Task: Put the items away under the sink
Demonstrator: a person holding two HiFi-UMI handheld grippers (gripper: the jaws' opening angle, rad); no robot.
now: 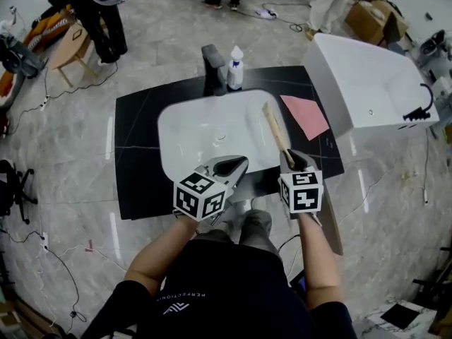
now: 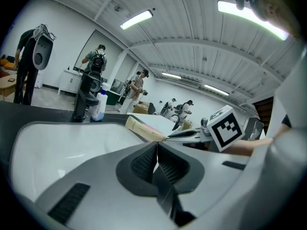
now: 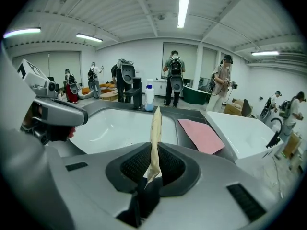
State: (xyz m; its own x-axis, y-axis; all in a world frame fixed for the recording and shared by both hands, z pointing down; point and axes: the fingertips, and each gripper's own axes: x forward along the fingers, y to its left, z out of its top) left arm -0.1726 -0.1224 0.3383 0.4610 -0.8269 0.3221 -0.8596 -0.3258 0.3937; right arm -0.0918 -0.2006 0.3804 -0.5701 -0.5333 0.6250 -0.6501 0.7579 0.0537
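Observation:
A flat tan paper packet (image 1: 275, 129) stands on edge over the right rim of the white sink basin (image 1: 183, 129). My right gripper (image 1: 295, 160) is shut on its near end, and the right gripper view shows the packet (image 3: 155, 128) edge-on between the jaws (image 3: 154, 150). My left gripper (image 1: 238, 164) hovers over the basin's front rim, shut with nothing in it (image 2: 157, 146). In the left gripper view the packet (image 2: 143, 128) and the right gripper (image 2: 175, 134) lie just ahead. A pink cloth (image 1: 305, 115) lies on the black counter (image 1: 138, 154) to the right of the basin. A white bottle (image 1: 235, 68) stands by the faucet (image 1: 212, 68).
A white bathtub (image 1: 367, 83) stands right of the counter. Cables run across the marble floor (image 1: 70, 210). A wooden stool (image 1: 70, 48) and a standing person (image 1: 99, 20) are at the far left, with cardboard boxes (image 1: 374, 20) at the far right.

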